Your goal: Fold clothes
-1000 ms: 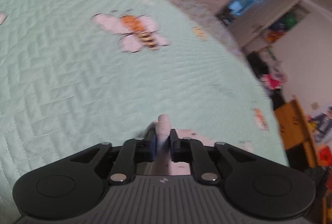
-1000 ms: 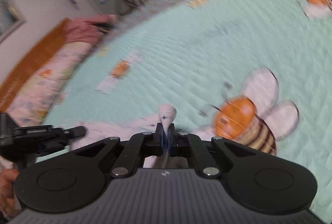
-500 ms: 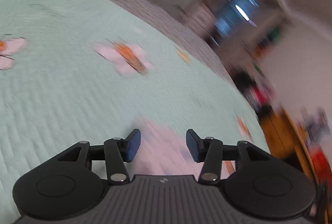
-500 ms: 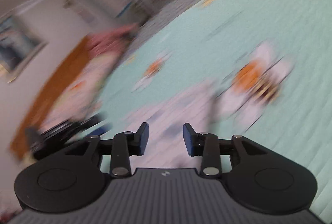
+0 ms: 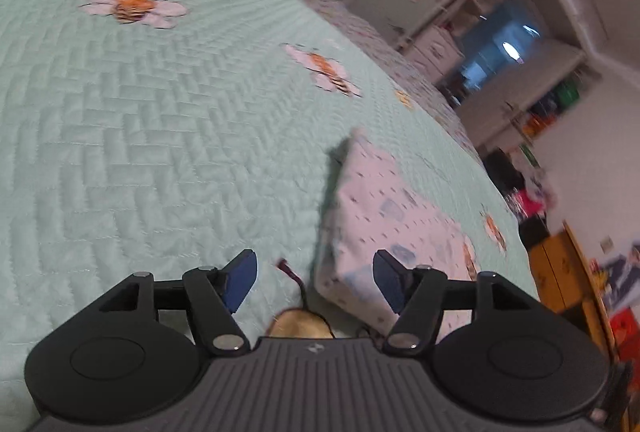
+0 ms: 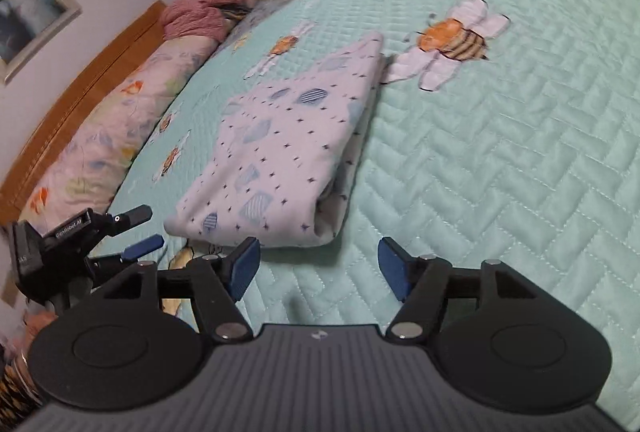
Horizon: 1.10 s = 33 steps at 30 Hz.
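Folded garment (image 6: 288, 147) lies on the quilt (image 6: 500, 171) ahead of both spread, empty grippers (image 6: 318, 268) (image 5: 314, 282), jaws just opened; folding appears complete.

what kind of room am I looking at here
Most likely a bedroom, perhaps a child's: a bee-patterned quilt covers a bed with a wooden headboard, and shelving lines the far wall. A folded garment lies on the quilt.
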Each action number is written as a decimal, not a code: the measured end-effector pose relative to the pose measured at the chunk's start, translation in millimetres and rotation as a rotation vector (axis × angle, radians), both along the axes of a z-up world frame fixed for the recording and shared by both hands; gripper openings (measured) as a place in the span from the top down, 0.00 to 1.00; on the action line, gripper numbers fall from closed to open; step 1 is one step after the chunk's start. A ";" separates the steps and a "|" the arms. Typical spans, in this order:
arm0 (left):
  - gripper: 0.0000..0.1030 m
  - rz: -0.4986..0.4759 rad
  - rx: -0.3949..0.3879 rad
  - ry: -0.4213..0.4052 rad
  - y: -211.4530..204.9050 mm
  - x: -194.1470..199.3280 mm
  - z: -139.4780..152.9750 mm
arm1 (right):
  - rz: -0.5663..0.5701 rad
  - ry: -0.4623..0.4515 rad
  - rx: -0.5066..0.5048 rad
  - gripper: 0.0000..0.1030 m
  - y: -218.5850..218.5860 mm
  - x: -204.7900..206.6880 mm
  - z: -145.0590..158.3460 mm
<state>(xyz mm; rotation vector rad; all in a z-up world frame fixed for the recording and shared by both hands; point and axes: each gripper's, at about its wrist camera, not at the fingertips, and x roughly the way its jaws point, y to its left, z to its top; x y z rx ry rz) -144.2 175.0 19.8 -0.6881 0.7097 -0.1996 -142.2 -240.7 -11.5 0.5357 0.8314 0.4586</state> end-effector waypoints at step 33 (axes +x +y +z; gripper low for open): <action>0.79 -0.097 -0.084 0.168 -50.6 -54.0 -14.4 | -0.047 0.217 0.389 0.84 -41.4 -23.8 -18.9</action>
